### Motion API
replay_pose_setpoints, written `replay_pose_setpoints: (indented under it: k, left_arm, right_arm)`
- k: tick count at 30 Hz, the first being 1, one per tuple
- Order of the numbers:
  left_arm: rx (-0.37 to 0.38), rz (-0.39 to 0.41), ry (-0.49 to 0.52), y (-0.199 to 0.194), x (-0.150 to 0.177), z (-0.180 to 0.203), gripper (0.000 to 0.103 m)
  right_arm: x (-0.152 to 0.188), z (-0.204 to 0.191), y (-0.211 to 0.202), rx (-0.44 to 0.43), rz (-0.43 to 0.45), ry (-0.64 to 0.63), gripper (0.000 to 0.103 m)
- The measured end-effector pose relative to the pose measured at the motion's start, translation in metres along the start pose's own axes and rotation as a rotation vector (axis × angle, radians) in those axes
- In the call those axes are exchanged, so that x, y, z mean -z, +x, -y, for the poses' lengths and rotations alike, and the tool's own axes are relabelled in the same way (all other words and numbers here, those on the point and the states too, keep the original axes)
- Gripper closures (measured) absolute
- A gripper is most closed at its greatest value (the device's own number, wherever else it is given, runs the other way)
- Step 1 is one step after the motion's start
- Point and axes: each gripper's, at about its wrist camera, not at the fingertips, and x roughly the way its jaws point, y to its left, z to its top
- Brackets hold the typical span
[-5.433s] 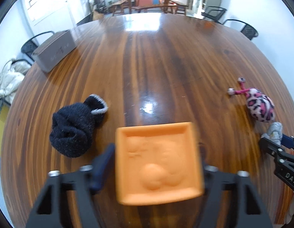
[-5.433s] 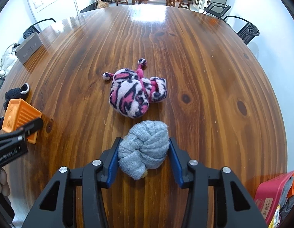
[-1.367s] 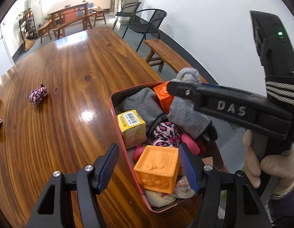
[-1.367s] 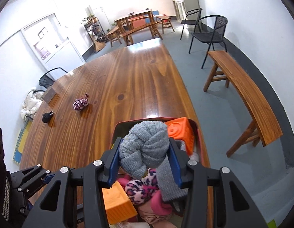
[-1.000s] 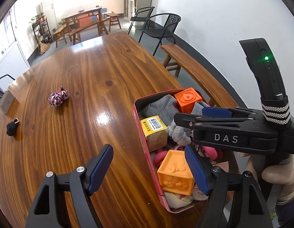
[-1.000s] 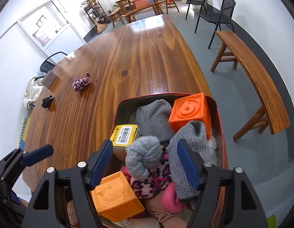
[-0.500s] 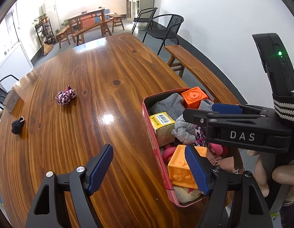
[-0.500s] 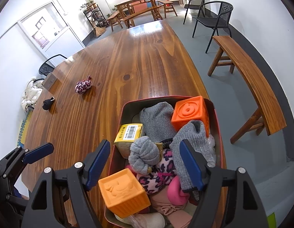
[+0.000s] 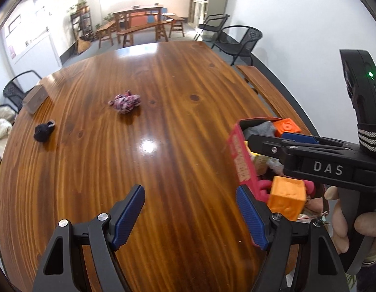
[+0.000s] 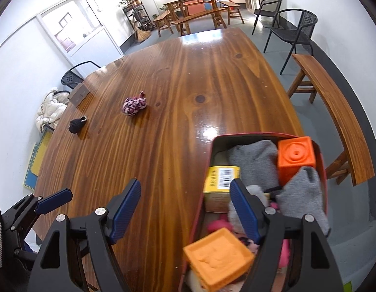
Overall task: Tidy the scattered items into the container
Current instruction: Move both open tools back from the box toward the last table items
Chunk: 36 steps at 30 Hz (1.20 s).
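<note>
The red container [image 10: 246,136] sits at the table's near right edge, full of grey socks, a yellow box and orange cubes [image 10: 296,157]; it also shows in the left wrist view [image 9: 240,150]. A pink leopard sock ball [image 9: 125,102] [image 10: 134,104] and a dark sock ball [image 9: 43,131] [image 10: 76,124] lie far off on the table. My left gripper [image 9: 190,216] is open and empty over bare wood left of the container. My right gripper [image 10: 184,209] is open and empty at the container's left rim.
A grey box [image 9: 34,98] lies at the table's far left edge. A wooden bench [image 10: 334,112] and black chairs [image 10: 292,26] stand right of the table. The wooden table [image 9: 163,85] stretches far ahead.
Both grippers let go of their loads, the orange cube and the grey sock ball, in the container, then swung left towards the table. The container now lies to their right.
</note>
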Motion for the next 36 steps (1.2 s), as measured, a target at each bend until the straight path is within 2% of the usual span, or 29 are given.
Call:
replay_pose_setpoints:
  k: [10,20,28,36]
  left_arm:
    - [-0.064,-0.017,-0.173,-0.004,0.018,-0.107,0.024]
    - [-0.100,-0.038,-0.278,0.001,0.024,-0.199,0.024]
    - [-0.122,-0.055,-0.328,0.016,0.020,-0.264,0.024]
    - [-0.144,-0.069,-0.349,0.044,-0.004,-0.319,0.024]
  right_arm:
    - [-0.004,-0.069,0.038,-0.021,-0.054,-0.054,0.024]
    - [-0.005,-0.133,0.076,-0.025,-0.102,-0.068,0.024]
    - [-0.006,-0.152,0.104,0.009,-0.131,-0.017,0.024]
    - [-0.008,-0.167,0.124,0.040,-0.146,0.025,0.024]
